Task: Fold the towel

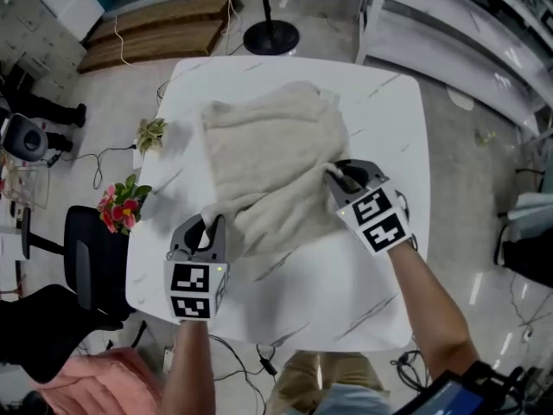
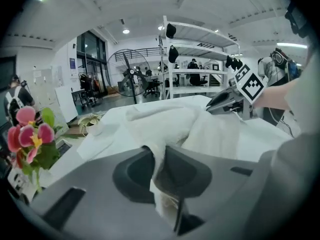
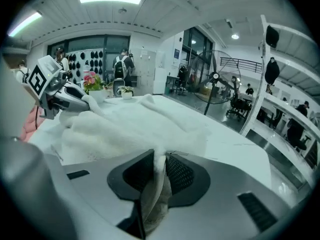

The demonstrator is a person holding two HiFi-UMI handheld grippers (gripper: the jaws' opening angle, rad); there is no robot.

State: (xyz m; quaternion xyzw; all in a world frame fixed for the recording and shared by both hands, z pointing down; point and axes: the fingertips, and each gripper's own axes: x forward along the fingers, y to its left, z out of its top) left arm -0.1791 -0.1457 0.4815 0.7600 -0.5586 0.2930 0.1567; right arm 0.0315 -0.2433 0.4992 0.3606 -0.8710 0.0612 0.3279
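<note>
Left tool (image 1: 211,224) and right tool (image 1: 338,176) each pinch towel (image 1: 268,145) edges; open table (image 1: 328,292) lies nearside.

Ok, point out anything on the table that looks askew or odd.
Only the towel: it lies bunched and crooked on the table, pinched by the left tool and the right tool. Nothing spilled or damaged.

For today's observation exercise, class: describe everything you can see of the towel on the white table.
The towel is cream-white, soft and terry-like, one cloth bunched into loose folds rather than flat. Its far part rests on the white marbled table. Its near edge is gathered at two spots: the left gripper is shut on one, the right gripper on the other, cloth pinched between each pair of jaws.
</note>
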